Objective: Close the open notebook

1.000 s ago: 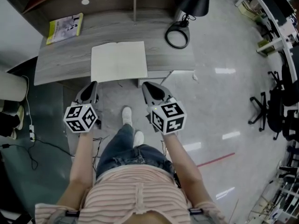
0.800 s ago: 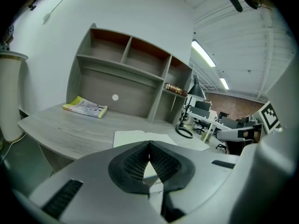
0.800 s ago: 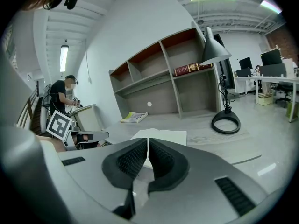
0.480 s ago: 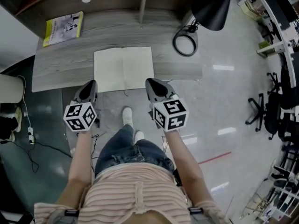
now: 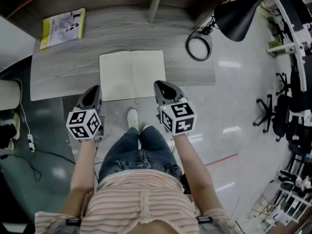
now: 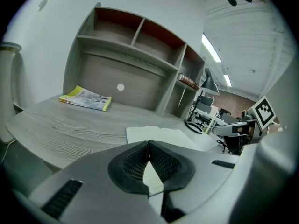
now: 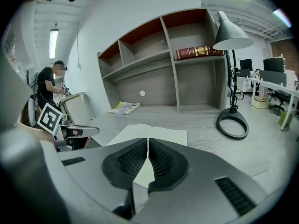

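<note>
The open notebook (image 5: pixel 132 75) lies flat with blank cream pages on the grey wooden desk (image 5: pixel 63 67), near its front edge; it also shows in the left gripper view (image 6: pixel 154 135) and the right gripper view (image 7: pixel 149 135). My left gripper (image 5: pixel 92 92) is shut and empty, just short of the notebook's front left corner. My right gripper (image 5: pixel 162 87) is shut and empty too, with its tip at the notebook's front right corner. In both gripper views the jaws meet in a thin line, left gripper (image 6: pixel 149 146), right gripper (image 7: pixel 148 143).
A yellow-edged booklet (image 5: pixel 60 27) lies at the desk's back left. A black desk lamp (image 5: pixel 239 17) with a ring base (image 5: pixel 199 44) stands at the right end. Shelves rise behind the desk, with a dark red book (image 7: pixel 198 52) on one. Another person (image 7: pixel 49 85) stands at the left.
Both grippers have moved forward toward the desk and a little down, so the notebook is now right in front of their tips. Both stayed shut.
</note>
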`<state>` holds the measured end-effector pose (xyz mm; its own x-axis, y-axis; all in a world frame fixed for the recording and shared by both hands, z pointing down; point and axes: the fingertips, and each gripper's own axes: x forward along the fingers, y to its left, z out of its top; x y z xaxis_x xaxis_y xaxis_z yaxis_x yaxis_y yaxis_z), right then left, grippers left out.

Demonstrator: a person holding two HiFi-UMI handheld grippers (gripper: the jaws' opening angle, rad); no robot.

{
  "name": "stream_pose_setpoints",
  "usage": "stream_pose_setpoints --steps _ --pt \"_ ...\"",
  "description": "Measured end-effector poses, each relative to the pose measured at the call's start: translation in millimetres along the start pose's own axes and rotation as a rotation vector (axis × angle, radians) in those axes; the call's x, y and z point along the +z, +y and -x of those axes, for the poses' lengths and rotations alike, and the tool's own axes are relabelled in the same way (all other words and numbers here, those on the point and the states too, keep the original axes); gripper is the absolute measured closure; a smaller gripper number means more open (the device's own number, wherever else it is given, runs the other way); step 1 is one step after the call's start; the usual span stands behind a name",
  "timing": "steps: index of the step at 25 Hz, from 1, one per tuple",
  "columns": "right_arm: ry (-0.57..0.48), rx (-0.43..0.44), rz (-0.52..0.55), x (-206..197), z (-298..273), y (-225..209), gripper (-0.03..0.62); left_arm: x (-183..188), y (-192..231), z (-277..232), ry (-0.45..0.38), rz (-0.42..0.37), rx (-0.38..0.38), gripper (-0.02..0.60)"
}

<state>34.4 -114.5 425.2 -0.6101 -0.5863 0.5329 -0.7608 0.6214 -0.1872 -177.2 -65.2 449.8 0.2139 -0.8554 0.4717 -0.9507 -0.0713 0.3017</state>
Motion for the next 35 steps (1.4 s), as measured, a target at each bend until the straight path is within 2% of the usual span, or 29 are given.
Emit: stream_pose_setpoints --steps 4,10,13,18,25,35 --pt "0.031 -0.002 0.004 -7.8 -9.5 -2.7 0.575 -8.6 10.8 -0.3 0.024 0.018 0.013 0.571" --pt "0.067 0.0 0.007 -19.9 -20.5 -6.0 0.576 -30.8 20.6 -2.9 0.088 0.103 -0.013 0.565" --pt "0.081 0.005 0.0 -24.7 -25.9 -6.8 0.576 -49.3 26.0 -3.1 0.152 0.127 -0.015 0.497" --pt "0.099 0.014 -0.002 -30.2 -31.3 -3.7 0.575 -76.3 32.4 -0.7 0.232 0.166 -0.019 0.466" --pt "0.121 0.03 0.013 -34.6 -43.6 -0.1 0.575 -93.2 33.7 -1.2 0.268 0.287 -0.059 0.459" --pt "0.149 0.05 0.007 -42.9 -55.2 8.9 0.576 -98.5 29.4 -4.1 0.242 0.548 -0.173 0.447"
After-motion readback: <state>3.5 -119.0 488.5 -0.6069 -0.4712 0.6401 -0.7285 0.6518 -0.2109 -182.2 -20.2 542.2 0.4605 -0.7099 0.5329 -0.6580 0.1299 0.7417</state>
